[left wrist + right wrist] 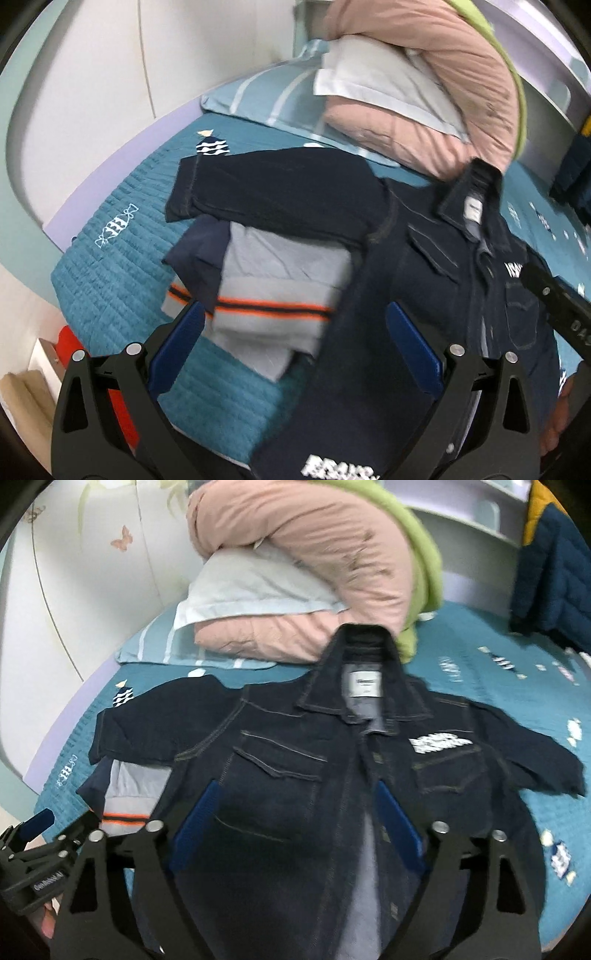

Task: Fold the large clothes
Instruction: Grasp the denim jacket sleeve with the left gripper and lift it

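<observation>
I see the dark denim jacket (pixel 295 775) spread front-up on the teal bed (pixel 480 686), collar toward the pink duvet (pixel 295 554). One sleeve lies over a folded grey garment (pixel 273 288) with an orange stripe. My left tool (pixel 295 347) hangs wide over that pile, gripping nothing; my right tool (pixel 299 823) is equally wide above the jacket's front.

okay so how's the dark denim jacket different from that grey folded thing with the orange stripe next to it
The denim jacket is dark navy and spread open, collar toward the pillows; the grey garment is pale, with an orange and dark stripe, and already folded into a compact stack. The jacket covers far more bed, and its sleeve drapes over the grey garment. Both lie on the teal bedspread.
</observation>
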The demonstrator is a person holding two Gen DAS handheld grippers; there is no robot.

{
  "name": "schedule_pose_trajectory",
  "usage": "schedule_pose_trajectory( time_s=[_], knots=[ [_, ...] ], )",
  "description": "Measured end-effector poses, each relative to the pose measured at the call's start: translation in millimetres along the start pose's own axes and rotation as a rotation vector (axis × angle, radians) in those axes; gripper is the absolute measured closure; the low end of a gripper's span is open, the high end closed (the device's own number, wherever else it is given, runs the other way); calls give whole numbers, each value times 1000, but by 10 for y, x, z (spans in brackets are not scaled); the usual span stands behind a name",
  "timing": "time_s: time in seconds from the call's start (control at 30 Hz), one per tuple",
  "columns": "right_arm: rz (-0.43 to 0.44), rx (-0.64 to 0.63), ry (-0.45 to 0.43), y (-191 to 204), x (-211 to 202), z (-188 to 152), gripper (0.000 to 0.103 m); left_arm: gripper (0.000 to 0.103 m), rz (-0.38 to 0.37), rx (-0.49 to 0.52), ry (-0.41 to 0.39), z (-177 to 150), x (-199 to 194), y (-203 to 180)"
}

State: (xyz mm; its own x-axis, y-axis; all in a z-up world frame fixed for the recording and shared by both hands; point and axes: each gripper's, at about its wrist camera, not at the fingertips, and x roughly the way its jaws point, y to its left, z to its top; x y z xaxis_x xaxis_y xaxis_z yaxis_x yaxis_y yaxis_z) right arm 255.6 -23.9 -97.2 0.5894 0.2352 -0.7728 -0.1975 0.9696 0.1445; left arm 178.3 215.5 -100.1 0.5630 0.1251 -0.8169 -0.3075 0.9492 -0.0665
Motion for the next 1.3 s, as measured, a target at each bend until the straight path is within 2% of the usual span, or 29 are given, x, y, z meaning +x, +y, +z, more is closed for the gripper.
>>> schedule_pose_trajectory(
  time_s=[0.2,0.3,0.47,0.57,0.7,0.83,0.9,0.93,1.0,1.03,1.13,1.23,1.27,1.3],
  knots=[
    [65,-20,95,224,587,217,59,5,-33,-81,3,334,231,446],
    [110,-27,144,338,861,317,66,5,-57,-120,2,504,407,697],
    [145,-51,247,566,1385,428,68,5,-91,-215,46,735,799,1102],
    [107,-116,286,730,1633,422,68,5,-51,-240,71,875,1026,1339],
    [104,-111,301,760,1817,429,69,5,-128,-293,134,940,1332,1560],
    [149,-96,314,695,1906,406,69,5,-114,-392,194,907,1626,1705],
    [178,-64,322,631,1931,405,69,7,-184,-449,226,872,1813,1761],
    [187,-51,326,611,1959,412,69,19,-202,-474,233,859,1880,1787],
    [190,-40,328,607,1967,409,69,28,-173,-527,214,837,1931,1834],
    [185,-44,324,618,1953,402,69,48,-173,-532,182,858,1905,1834],
    [155,-71,303,677,1925,373,69,72,-158,-563,180,907,1952,1884],
    [144,-71,300,695,1933,387,69,82,-165,-607,157,947,1863,1952],
    [142,-76,298,703,1955,388,69,82,-154,-598,140,957,1783,1944],
    [141,-79,295,703,1963,386,69,83,-127,-544,90,996,1631,1876]
  ],
)
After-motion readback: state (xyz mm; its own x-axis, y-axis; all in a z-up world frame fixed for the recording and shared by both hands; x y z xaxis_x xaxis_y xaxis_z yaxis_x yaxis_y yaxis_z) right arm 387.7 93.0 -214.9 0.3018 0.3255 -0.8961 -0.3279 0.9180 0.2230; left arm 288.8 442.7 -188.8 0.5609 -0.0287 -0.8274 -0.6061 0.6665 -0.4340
